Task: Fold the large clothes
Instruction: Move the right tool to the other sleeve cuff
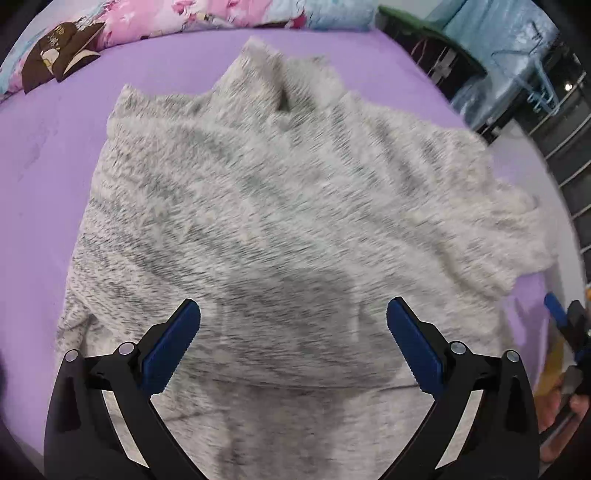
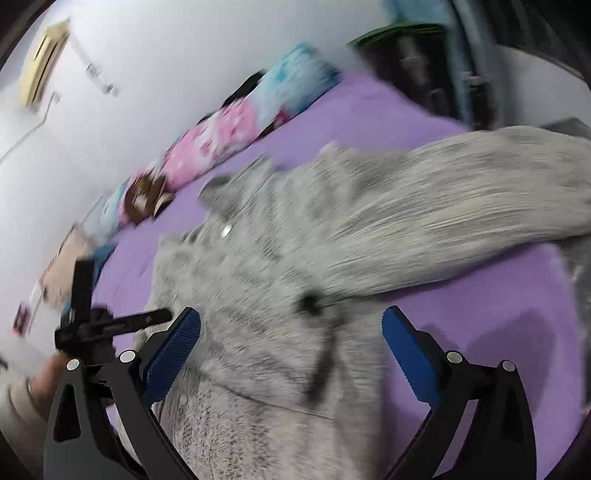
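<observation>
Sweater (image 1: 266,206): spread rumpled on purple bed (image 1: 55,166), sleeve (image 2: 461,206) trailing toward 2 o'clock.
Left gripper (image 1: 293,343): spread wide, empty, above hem.
Right gripper (image 2: 291,350): spread wide, empty.
Advice: flatten wrinkles first, pinch sleeve near cuff.

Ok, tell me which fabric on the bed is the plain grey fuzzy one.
The grey sweater, spread across the purple sheet under both open grippers; the floral bedding at the far edge is pink and blue.
</observation>
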Available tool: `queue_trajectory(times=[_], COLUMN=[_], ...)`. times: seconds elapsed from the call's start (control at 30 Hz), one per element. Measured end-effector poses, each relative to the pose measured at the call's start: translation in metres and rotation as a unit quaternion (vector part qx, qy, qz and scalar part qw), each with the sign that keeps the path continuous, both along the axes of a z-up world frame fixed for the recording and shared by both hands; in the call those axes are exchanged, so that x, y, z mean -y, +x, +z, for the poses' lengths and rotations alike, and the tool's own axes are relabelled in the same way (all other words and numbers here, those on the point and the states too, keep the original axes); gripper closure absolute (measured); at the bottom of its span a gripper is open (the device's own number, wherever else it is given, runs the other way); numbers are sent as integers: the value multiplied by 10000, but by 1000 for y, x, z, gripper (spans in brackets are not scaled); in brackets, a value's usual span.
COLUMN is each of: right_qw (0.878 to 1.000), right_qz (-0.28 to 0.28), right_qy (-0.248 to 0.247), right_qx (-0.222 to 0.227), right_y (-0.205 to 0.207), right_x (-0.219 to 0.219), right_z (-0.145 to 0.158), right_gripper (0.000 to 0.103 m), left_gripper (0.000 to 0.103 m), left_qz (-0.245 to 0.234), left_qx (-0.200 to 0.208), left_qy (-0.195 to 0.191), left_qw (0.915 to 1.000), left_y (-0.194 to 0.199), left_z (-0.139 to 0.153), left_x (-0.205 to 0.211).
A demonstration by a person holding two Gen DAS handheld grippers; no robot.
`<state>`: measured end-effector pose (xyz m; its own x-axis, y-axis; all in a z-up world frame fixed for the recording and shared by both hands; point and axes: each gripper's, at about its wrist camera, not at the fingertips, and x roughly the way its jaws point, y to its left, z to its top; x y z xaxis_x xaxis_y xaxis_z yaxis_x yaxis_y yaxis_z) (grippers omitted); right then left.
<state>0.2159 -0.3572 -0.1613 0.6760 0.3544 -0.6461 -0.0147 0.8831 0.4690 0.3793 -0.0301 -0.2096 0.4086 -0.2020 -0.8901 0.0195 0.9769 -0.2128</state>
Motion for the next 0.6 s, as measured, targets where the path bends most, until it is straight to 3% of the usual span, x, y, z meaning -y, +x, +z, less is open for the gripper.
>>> queue_trajectory(times=[0.27,0.6], right_qw=[9869,9685], right_qz=[-1549,-2439], right_qy=[449,494], right_qx=[-51,-132], right_y=[-21,-18], right_x=[125,249], right_z=[5,-8], right_gripper=[6,6], left_gripper=[6,6], left_qz=[-115,-217], left_qx=[138,148], left_qy=[-113,-140], left_qw=[9998,9996], left_y=[-11,-10], left_z=[23,20], left_x=[47,70])
